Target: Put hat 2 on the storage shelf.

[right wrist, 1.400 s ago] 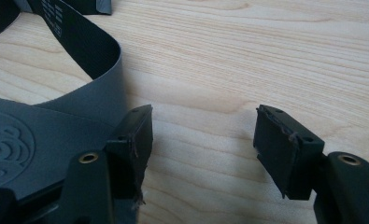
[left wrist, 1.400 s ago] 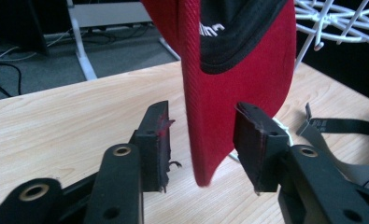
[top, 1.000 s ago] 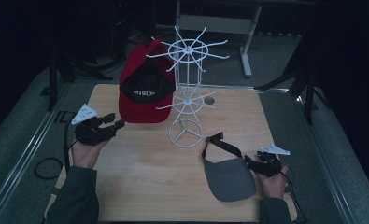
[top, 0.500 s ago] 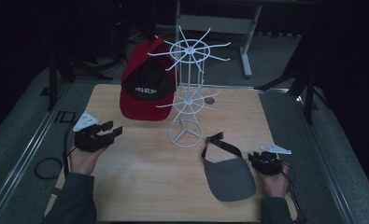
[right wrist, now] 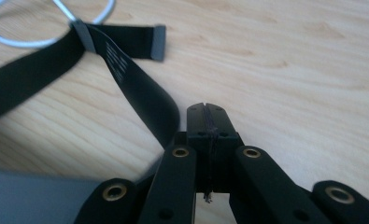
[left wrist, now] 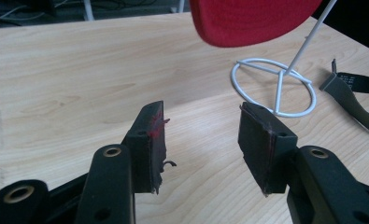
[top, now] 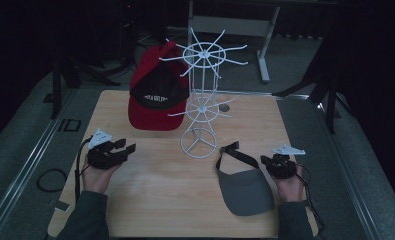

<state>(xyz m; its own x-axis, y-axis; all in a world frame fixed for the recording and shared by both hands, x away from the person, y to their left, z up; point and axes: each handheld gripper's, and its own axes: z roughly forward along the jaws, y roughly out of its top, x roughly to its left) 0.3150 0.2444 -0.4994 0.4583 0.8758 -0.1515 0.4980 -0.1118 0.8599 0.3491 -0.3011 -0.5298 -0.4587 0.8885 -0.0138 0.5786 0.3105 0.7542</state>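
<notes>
I am looking down on a wooden table (top: 150, 200). A grey visor (top: 245, 189) is lying near the table's front right corner, its black strap (top: 233, 152) curling back toward the middle. My right gripper (top: 273, 164) is sitting at the visor's right edge, just beside it. Its jaws have just been closing and are now pressed flat together with nothing between them; in the right gripper view the strap (right wrist: 126, 70) is running past the closed jaws on their left, and I cannot tell whether it is touching them.

My left gripper (top: 126, 147) is hovering near the table's left edge, jaws standing apart and empty, pointing toward the middle.

A white wire rack (top: 201, 100) is standing at the table's centre on a ring base. A red cap (top: 157, 92) with a black front is hanging on the rack's left side, toward the back edge.
</notes>
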